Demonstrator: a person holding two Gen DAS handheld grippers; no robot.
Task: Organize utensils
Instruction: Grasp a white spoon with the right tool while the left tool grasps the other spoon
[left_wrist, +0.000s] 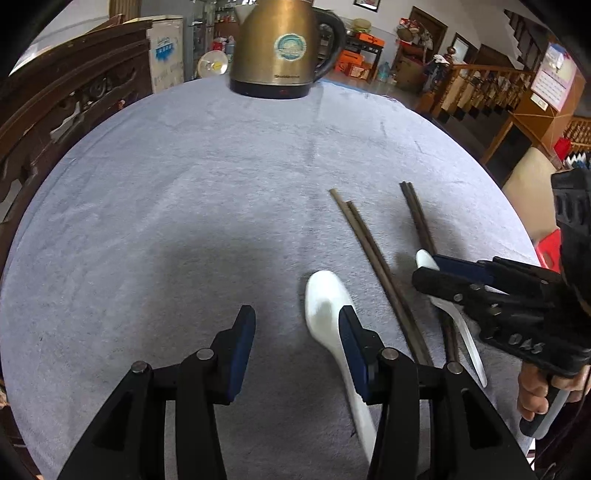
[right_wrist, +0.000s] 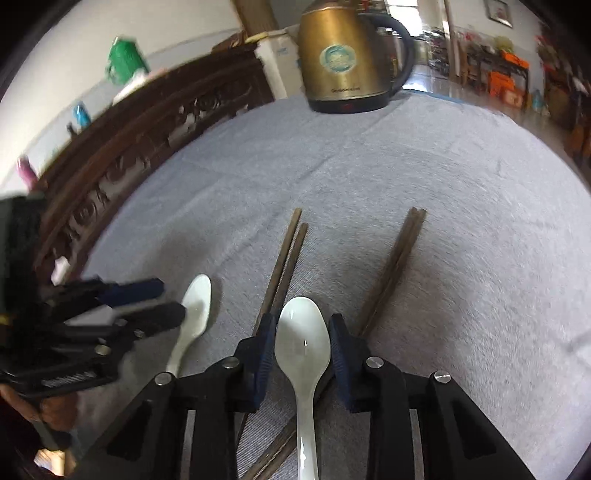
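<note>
Two white ceramic spoons and two pairs of dark wooden chopsticks lie on a grey cloth. In the left wrist view my left gripper (left_wrist: 297, 321) is open; one spoon (left_wrist: 327, 306) lies by its right finger, partly under it. One chopstick pair (left_wrist: 373, 258) lies right of that spoon, the other pair (left_wrist: 419, 218) further right. In the right wrist view my right gripper (right_wrist: 303, 332) is open with the second spoon (right_wrist: 303, 343) between its fingers, its handle lying over the chopsticks (right_wrist: 284, 266). The other pair (right_wrist: 397, 262) lies to the right. The left gripper (right_wrist: 162, 299) is beside the first spoon (right_wrist: 195, 306).
A brass-coloured electric kettle (left_wrist: 284, 48) stands at the far edge of the cloth-covered table (left_wrist: 184, 184); it also shows in the right wrist view (right_wrist: 347, 59). A carved dark wooden bench back (left_wrist: 55, 110) borders the table on the left. A stair railing (left_wrist: 480, 85) is beyond on the right.
</note>
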